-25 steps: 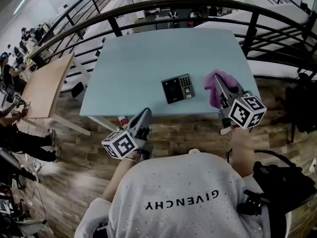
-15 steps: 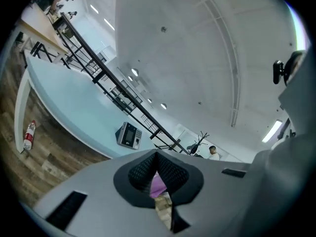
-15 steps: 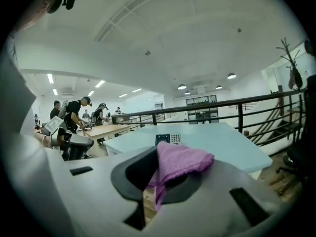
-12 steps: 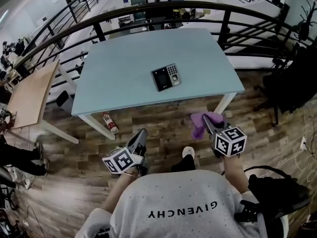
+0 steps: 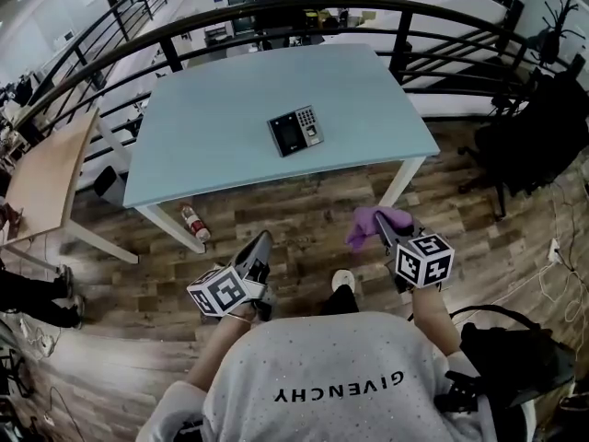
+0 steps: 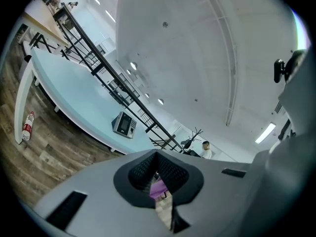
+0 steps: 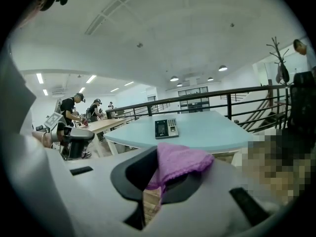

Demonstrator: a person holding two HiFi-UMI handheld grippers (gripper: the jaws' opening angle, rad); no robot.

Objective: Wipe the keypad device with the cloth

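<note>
1. The right gripper (image 7: pixel 150 184) has its jaws closed on a purple cloth (image 7: pixel 180 162), which bunches above them.
2. The left gripper (image 6: pixel 159 189) has its jaws together and holds nothing.
3. Both grippers are over the wooden floor (image 5: pixel 304 219), well apart from the near edge of the table (image 5: pixel 212 145).
4. The keypad device (image 5: pixel 294 130) lies flat about the middle of the table, a little toward its near edge.
5. I judge the wiping not yet begun: the cloth is in hand, the approach remains.
6. The next move asks to carry the cloth over the near edge and press it lightly on the device face; the left gripper could steady the device, which may slide.
</note>
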